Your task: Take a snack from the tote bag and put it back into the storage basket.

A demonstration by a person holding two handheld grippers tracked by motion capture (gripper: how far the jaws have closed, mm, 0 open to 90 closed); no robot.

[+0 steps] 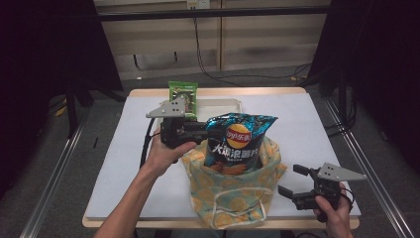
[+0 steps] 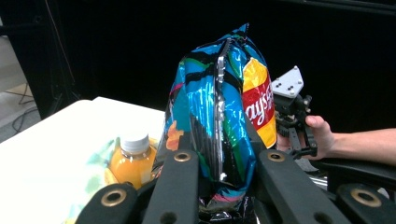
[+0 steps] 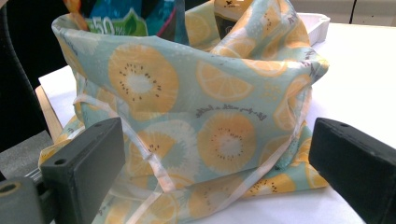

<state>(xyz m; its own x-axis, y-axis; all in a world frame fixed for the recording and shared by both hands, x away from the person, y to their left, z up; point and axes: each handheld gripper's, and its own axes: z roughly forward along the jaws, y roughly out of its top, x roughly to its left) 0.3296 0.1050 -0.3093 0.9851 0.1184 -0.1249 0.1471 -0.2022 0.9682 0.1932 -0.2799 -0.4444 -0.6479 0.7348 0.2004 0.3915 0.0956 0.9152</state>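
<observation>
A blue Lay's chip bag [image 1: 238, 143] stands upright, its lower half inside a fabric bag [image 1: 229, 196] printed with orange slices, at the table's front centre. My left gripper [image 1: 202, 130] comes in from the left and is shut on the chip bag's left edge. In the left gripper view the jaws of the left gripper [image 2: 224, 156] pinch the chip bag [image 2: 219, 107] along its seam, and an orange juice bottle [image 2: 132, 161] with a white cap sits in the fabric bag beside it. My right gripper [image 1: 290, 179] rests open right of the fabric bag [image 3: 210, 116], not touching it.
A green snack packet [image 1: 182, 93] lies at the back by a white tray [image 1: 233, 103]. The white table top [image 1: 307, 129] has free room on both sides of the bag. Dark curtains and cables surround the table.
</observation>
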